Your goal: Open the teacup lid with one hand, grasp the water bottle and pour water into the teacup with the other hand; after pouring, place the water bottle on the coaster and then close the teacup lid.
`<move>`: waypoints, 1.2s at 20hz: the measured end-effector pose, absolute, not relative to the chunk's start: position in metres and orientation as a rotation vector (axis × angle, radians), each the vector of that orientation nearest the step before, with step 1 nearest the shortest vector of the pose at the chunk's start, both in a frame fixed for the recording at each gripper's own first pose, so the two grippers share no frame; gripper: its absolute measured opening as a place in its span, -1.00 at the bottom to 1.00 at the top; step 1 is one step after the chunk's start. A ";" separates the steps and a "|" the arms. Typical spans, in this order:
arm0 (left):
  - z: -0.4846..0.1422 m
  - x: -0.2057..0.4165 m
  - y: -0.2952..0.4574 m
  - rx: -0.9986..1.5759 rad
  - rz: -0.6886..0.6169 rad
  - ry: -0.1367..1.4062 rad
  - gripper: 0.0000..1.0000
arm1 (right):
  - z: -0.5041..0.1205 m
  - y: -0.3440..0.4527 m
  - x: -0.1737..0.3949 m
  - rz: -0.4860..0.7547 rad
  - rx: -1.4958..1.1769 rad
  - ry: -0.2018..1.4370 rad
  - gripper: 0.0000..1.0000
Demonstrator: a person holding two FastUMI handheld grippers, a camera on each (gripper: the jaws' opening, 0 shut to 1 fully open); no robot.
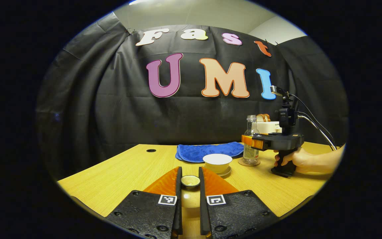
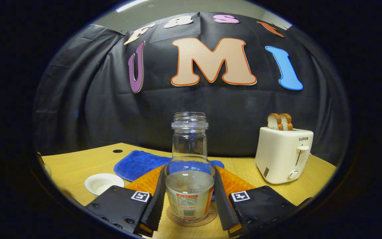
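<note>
Clear plastic water bottle (image 2: 189, 172), partly filled and uncapped, standing on round cork coaster (image 2: 191, 217) between right gripper (image 2: 191, 205) fingers; contact on both sides unclear, so release straight back without tipping. Left gripper (image 1: 190, 181) clamped on small white ceramic lid (image 1: 190, 181), held near open white teacup (image 1: 217, 162); lower level and centred onto rim.

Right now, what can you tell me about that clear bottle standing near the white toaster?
The clear, uncapped water bottle looks like plastic or glass, with a threaded neck, rounded shoulders and a printed label low on its body. It is roughly a third full of water and stands upright on a round brown coaster on the wooden table. The right gripper has a finger along each side of it.
</note>
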State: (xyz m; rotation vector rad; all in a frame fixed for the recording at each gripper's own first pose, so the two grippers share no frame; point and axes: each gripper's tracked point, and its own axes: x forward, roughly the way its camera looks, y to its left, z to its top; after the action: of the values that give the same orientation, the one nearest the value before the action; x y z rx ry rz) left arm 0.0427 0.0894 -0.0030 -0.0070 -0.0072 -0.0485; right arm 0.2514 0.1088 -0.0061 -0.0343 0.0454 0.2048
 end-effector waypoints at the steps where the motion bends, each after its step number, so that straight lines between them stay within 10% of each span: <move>1: -0.002 0.043 0.089 -0.007 -0.049 -0.007 -0.64 | -0.006 0.108 0.251 0.204 -0.031 0.039 0.45; 24: -0.003 0.044 0.090 -0.008 -0.047 -0.004 -0.64 | -0.006 0.092 0.204 0.175 -0.005 0.034 0.90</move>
State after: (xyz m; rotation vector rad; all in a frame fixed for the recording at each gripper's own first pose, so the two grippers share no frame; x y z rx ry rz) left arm 0.0437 0.0900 -0.0028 -0.0077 -0.0043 -0.0465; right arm 0.2040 0.0920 -0.0060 -0.0048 0.0340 0.1749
